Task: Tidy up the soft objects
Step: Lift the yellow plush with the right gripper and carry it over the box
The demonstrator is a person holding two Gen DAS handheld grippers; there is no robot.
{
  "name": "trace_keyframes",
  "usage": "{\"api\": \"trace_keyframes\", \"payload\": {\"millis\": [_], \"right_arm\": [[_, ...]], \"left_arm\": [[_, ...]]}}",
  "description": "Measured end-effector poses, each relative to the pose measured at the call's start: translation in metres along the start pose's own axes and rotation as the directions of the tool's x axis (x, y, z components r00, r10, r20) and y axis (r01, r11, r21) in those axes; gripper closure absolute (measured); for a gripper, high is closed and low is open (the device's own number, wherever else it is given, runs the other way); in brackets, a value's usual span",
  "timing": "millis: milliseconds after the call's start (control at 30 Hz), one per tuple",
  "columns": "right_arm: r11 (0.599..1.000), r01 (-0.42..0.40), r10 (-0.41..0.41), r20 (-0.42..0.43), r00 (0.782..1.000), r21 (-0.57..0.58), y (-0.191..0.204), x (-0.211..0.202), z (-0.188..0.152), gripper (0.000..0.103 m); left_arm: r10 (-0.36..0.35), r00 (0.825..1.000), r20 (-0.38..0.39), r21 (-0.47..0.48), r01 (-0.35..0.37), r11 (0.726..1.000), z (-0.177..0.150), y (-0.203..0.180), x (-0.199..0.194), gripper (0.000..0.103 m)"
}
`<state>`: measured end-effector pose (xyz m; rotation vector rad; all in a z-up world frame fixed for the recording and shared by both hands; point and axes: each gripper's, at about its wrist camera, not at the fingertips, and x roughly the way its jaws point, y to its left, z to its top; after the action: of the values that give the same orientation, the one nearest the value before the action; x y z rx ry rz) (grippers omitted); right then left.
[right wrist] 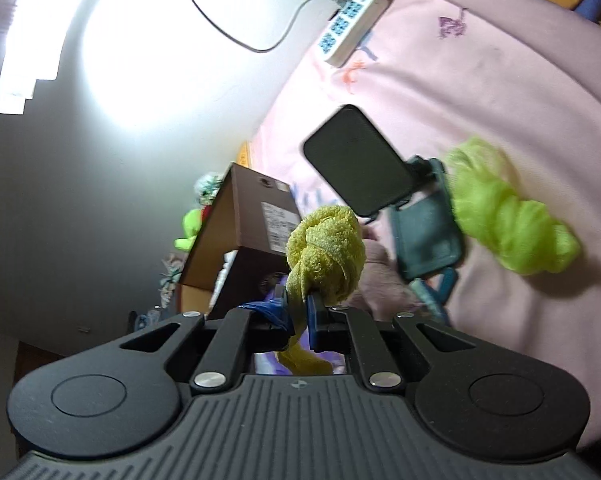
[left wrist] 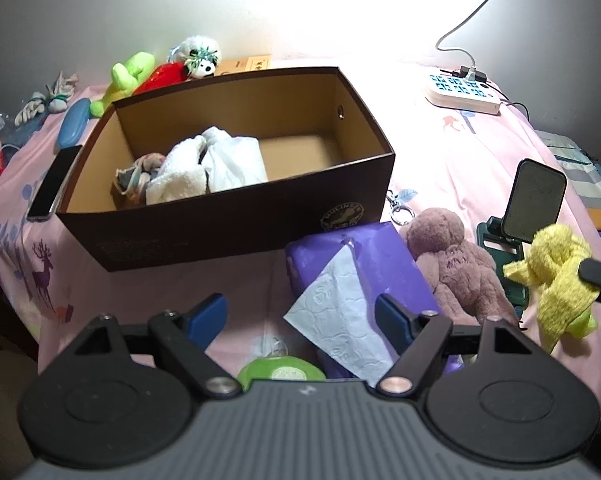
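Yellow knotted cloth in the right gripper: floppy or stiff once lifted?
Likely floppy: the yellow knotted cloth has loose ends drooping below the right gripper. The knot probably keeps it bunched. Its terry surface looks grippy, so slipping seems unlikely. Probably light.

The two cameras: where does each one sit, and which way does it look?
Left wrist: sits behind the open left gripper, looks down at the brown box and purple tissue pack.
Right wrist: sits behind the right gripper, shut on the yellow cloth, tilted view toward the phone.
Both show: the yellow cloth, brown box, phone, power strip.
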<state>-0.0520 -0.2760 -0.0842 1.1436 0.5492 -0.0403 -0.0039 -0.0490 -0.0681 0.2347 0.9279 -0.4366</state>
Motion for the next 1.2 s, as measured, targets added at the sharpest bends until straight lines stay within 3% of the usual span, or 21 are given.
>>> {"api": "trace_keyframes", "payload": {"millis": [133, 233, 433, 700, 833, 1033, 1200], "right_arm": [[0.991, -0.129, 0.128, -0.038, 0.991, -0.037, 0.046, 0.021, 0.015, 0.103], [0.978, -0.184, 0.178, -0.072, 0.981, -0.098, 0.082, 0.046, 0.026, 0.103], [0.953, -0.202, 0.171, -0.149, 0.974, -0.226, 0.134, 0.115, 0.044, 0.103], [0.936, -0.068, -0.002, -0.199, 0.98, -0.345, 0.156, 0.224, 0.056, 0.103], [0.888, 0.055, -0.142, -0.159, 0.977, -0.456, 0.163, 0.265, 0.051, 0.103], [0.814, 0.184, -0.287, -0.107, 0.952, -0.55, 0.162, 0.31, 0.044, 0.103], [0.758, 0.285, -0.376, -0.036, 0.926, -0.587, 0.159, 0.322, 0.047, 0.103]], "left_arm": [[-0.004, 1.0, 0.02, -0.014, 0.005, 1.0, 0.0, 0.014, -0.004, 0.026], [-0.004, 0.999, 0.034, -0.036, 0.005, 0.999, -0.002, 0.03, -0.007, 0.026], [0.026, 0.999, 0.044, -0.092, -0.022, 0.995, -0.013, 0.068, -0.014, 0.026], [0.081, 0.996, 0.027, -0.164, -0.076, 0.984, -0.034, 0.115, -0.02, 0.026], [0.103, 0.995, 0.004, -0.209, -0.1, 0.973, -0.043, 0.134, -0.018, 0.026], [0.113, 0.993, -0.017, -0.242, -0.114, 0.964, -0.048, 0.149, -0.014, 0.026], [0.111, 0.993, -0.033, -0.251, -0.115, 0.961, -0.051, 0.156, -0.01, 0.026]]}}
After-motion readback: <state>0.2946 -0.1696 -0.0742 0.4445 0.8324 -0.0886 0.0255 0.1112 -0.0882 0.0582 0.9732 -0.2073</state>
